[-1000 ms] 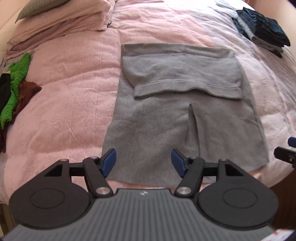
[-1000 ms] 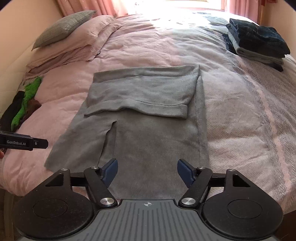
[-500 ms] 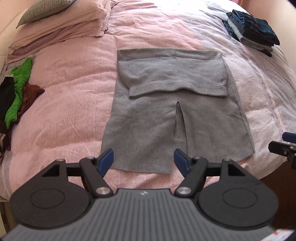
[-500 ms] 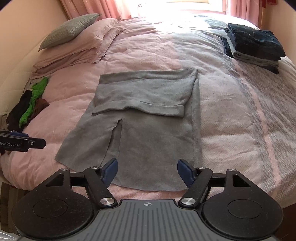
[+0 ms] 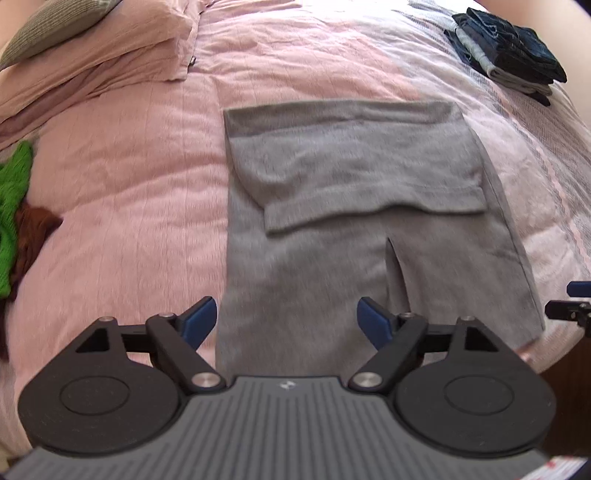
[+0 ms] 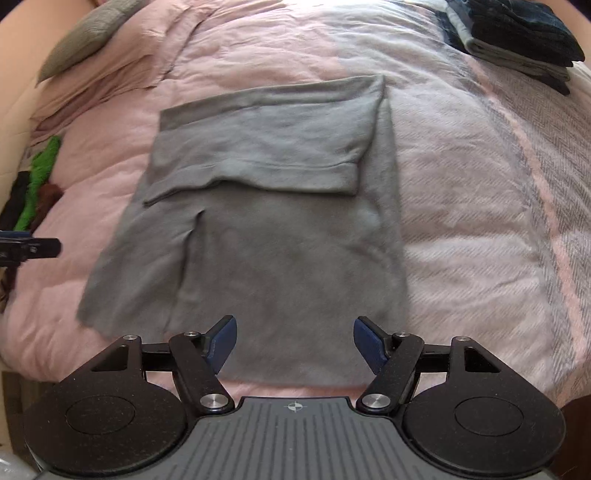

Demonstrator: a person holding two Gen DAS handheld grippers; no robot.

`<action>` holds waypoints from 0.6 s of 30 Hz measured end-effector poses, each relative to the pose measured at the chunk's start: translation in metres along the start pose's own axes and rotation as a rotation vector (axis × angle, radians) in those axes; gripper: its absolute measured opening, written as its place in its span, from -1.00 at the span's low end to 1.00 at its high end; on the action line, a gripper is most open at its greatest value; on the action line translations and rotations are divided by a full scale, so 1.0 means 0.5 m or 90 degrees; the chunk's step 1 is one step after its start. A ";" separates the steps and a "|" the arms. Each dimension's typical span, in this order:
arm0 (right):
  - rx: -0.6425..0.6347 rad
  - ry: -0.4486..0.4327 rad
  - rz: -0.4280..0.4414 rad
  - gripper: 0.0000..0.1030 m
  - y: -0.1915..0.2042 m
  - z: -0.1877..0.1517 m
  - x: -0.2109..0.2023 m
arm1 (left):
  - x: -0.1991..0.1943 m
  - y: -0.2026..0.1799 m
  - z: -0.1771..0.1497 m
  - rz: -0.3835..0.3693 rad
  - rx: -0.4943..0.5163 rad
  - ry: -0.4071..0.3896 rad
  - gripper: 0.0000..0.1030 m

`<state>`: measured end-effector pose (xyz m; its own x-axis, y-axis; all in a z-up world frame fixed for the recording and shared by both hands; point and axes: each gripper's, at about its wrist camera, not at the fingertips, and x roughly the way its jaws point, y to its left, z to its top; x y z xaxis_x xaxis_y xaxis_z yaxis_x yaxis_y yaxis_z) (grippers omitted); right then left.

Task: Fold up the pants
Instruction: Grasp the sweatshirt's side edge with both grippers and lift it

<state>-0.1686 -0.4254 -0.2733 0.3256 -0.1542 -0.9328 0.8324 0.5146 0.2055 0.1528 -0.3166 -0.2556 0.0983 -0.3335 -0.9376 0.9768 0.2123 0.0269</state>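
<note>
Hovering with fingers spread apart, the left gripper (image 5: 286,323) and right gripper (image 6: 294,339) face the half-folded grey pants (image 6: 266,236) at twelve o'clock on the pink bed (image 5: 129,184).

A home bedroom: wide bed under a pink quilt (image 5: 129,192), matching pink pillows (image 5: 110,48) and a grey cushion (image 6: 88,37) at the head, folded dark clothes (image 6: 517,33) stacked on one corner, loose green and brown garments (image 5: 14,214) heaped at the side

The right gripper (image 6: 294,341) hovers with fingers spread wide over the near hem of the grey pants (image 6: 280,258), whose far part lies folded back ahead of the fingertips.
</note>
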 end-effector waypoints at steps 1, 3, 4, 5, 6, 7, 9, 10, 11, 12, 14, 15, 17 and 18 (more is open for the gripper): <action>0.002 -0.008 -0.006 0.32 -0.012 0.012 0.012 | 0.022 0.015 0.014 -0.002 -0.002 -0.003 0.55; 0.003 -0.021 -0.012 0.32 -0.038 0.043 0.040 | 0.074 0.046 0.043 -0.008 -0.008 -0.006 0.41; 0.002 -0.024 -0.017 0.32 -0.053 0.062 0.054 | 0.101 0.061 0.057 -0.015 -0.008 -0.005 0.35; -0.003 -0.029 -0.018 0.31 -0.066 0.080 0.069 | 0.130 0.076 0.072 -0.027 -0.007 -0.006 0.27; -0.009 -0.035 -0.021 0.28 -0.078 0.098 0.082 | 0.155 0.088 0.086 -0.033 -0.006 -0.006 0.19; -0.017 -0.041 -0.020 0.25 -0.090 0.120 0.097 | 0.185 0.102 0.104 -0.040 -0.002 -0.008 0.15; -0.039 -0.061 -0.017 0.12 -0.114 0.164 0.123 | 0.234 0.122 0.142 -0.061 0.014 -0.028 0.03; -0.051 -0.072 -0.013 0.10 -0.125 0.185 0.135 | 0.256 0.134 0.162 -0.070 0.020 -0.040 0.03; -0.070 -0.084 -0.003 0.08 -0.137 0.211 0.151 | 0.281 0.146 0.187 -0.085 0.030 -0.060 0.03; -0.084 -0.095 0.000 0.07 -0.150 0.236 0.166 | 0.303 0.157 0.210 -0.100 0.041 -0.077 0.03; -0.099 -0.108 0.010 0.06 -0.175 0.285 0.198 | 0.350 0.181 0.261 -0.130 0.061 -0.098 0.03; -0.099 -0.115 0.014 0.05 -0.189 0.312 0.216 | 0.375 0.194 0.287 -0.138 0.068 -0.101 0.03; -0.092 -0.122 0.030 0.04 -0.220 0.369 0.253 | 0.421 0.220 0.335 -0.165 0.079 -0.100 0.03; -0.089 -0.123 0.033 0.04 -0.233 0.394 0.269 | 0.440 0.232 0.355 -0.178 0.082 -0.097 0.04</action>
<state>-0.1334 -0.6721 -0.3644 0.4569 -0.2760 -0.8456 0.7464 0.6360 0.1957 0.3217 -0.5286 -0.3974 -0.1586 -0.4973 -0.8530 0.9851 -0.0212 -0.1707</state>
